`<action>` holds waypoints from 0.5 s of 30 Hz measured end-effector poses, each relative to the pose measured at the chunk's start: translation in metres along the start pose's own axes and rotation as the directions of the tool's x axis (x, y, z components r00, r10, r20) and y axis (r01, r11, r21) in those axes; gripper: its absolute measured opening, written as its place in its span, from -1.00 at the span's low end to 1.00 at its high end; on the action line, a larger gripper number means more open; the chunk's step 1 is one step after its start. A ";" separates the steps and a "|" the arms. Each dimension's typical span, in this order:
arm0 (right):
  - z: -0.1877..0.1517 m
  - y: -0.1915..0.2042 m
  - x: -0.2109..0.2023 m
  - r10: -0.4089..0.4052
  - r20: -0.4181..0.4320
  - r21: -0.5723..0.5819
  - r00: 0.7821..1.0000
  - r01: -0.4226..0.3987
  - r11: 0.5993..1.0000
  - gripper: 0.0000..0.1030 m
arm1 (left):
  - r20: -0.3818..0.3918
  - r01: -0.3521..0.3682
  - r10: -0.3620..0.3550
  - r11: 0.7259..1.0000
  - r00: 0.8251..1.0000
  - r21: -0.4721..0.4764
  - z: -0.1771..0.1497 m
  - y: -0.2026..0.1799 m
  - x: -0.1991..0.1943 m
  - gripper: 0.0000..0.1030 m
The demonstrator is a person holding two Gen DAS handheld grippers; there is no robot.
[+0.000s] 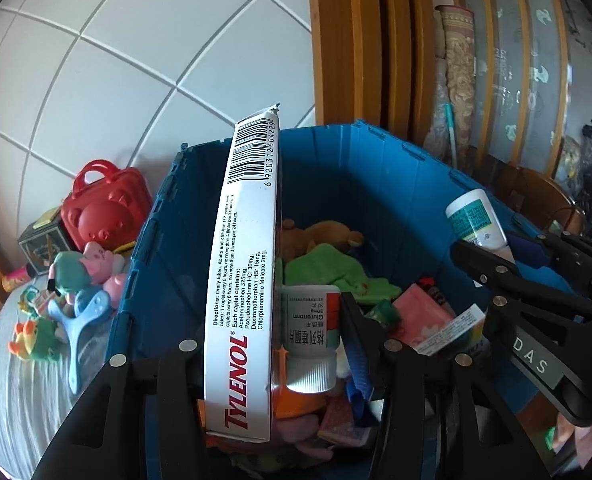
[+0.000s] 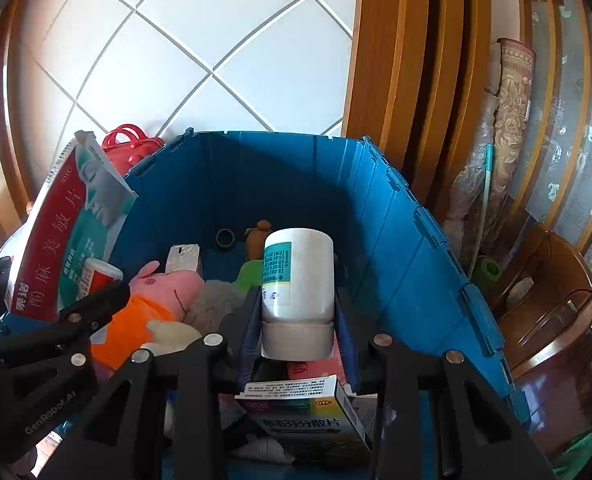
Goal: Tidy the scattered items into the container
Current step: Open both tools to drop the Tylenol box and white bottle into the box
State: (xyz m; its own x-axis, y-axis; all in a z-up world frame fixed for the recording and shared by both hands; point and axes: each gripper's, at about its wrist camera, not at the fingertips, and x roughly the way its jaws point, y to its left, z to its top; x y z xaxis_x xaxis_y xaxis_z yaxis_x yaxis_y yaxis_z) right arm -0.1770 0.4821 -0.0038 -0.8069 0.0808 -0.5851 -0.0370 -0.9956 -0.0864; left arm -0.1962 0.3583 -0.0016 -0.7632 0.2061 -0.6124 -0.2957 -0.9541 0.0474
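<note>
Left claw (image 1: 272,344) clamped on upright Tylenol box (image 1: 242,280) and white pill bottle (image 1: 309,340) over blue crate (image 1: 156,240) of toys; right claw (image 1: 491,256) grips second bottle (image 1: 473,220); red bear case (image 1: 106,206) outside

A lived-in home: a white tiled floor (image 1: 144,40), an orange-brown wooden door frame (image 1: 351,40) on the right, a rolled patterned carpet (image 2: 511,120) leaning beside it, a dark wooden armchair (image 2: 551,300) nearer, and plastic toys (image 1: 72,280) heaped left.
</note>
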 end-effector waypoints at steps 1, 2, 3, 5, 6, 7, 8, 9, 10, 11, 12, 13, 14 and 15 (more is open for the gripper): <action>0.001 -0.002 -0.001 -0.001 0.007 0.004 1.000 0.001 1.000 -0.34 | 0.005 -0.002 0.002 1.000 1.000 -0.003 0.002 -0.001 0.000 0.32; 0.002 -0.004 -0.002 -0.001 0.012 0.005 1.000 0.001 1.000 -0.34 | 0.010 -0.004 0.004 1.000 1.000 -0.005 0.003 -0.001 0.000 0.50; 0.003 -0.005 -0.003 -0.001 0.016 0.004 1.000 0.001 1.000 -0.34 | 0.022 -0.011 0.011 1.000 1.000 -0.009 0.004 -0.002 -0.002 0.67; 0.005 -0.007 -0.006 -0.002 0.027 0.005 1.000 0.002 1.000 -0.34 | 0.031 -0.014 0.014 1.000 0.999 -0.007 0.005 -0.004 -0.004 0.67; 0.006 -0.008 -0.008 -0.003 0.032 0.010 0.999 0.003 1.000 -0.33 | 0.029 -0.016 0.017 1.000 0.999 -0.009 0.005 -0.004 -0.004 0.67; 0.007 -0.011 -0.009 -0.004 0.038 0.016 0.999 0.003 1.000 -0.17 | 0.027 -0.019 0.019 1.000 0.999 -0.010 0.006 -0.004 -0.004 0.67; 0.007 -0.012 -0.010 -0.003 0.042 0.020 0.999 0.002 1.000 0.02 | 0.025 -0.022 0.022 1.000 0.999 -0.012 0.006 -0.005 -0.004 0.67; 0.008 -0.014 -0.012 -0.014 0.049 0.025 0.999 0.013 1.000 0.51 | 0.022 -0.024 0.024 1.000 0.999 -0.015 0.006 -0.004 -0.004 0.67; 0.008 -0.017 -0.014 -0.029 0.057 0.030 0.998 0.027 0.999 0.84 | 0.022 -0.024 0.025 1.000 0.999 -0.017 0.006 -0.003 -0.005 0.72; 0.008 -0.018 -0.017 -0.031 0.064 0.035 0.997 0.029 0.999 0.94 | 0.021 -0.025 0.025 0.999 0.999 -0.020 0.005 -0.003 -0.005 0.73; 0.007 -0.020 -0.020 -0.030 0.071 0.039 0.997 0.027 0.999 1.00 | 0.024 -0.023 0.024 0.999 0.999 -0.027 0.005 -0.001 -0.007 0.77; 0.007 -0.022 -0.023 -0.033 0.076 0.044 0.997 0.030 0.999 1.00 | 0.027 -0.022 0.023 0.999 0.999 -0.034 0.004 0.001 -0.009 0.84; 0.006 -0.024 -0.026 -0.041 0.080 0.052 0.996 0.037 0.998 1.00 | 0.032 -0.023 0.024 0.999 0.999 -0.041 0.003 0.004 -0.012 0.89; 0.005 -0.026 -0.028 -0.047 0.083 0.064 0.995 0.041 0.997 1.00 | 0.038 -0.024 0.026 0.999 0.999 -0.048 0.003 0.006 -0.015 0.97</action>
State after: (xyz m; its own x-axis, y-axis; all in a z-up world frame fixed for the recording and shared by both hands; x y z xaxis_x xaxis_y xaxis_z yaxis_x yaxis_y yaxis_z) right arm -0.1564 0.5054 0.0194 -0.8507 0.1228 -0.5111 -0.1079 -0.9924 -0.0590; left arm -0.1881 0.3501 0.0098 -0.7918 0.1895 -0.5807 -0.2496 -0.9680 0.0244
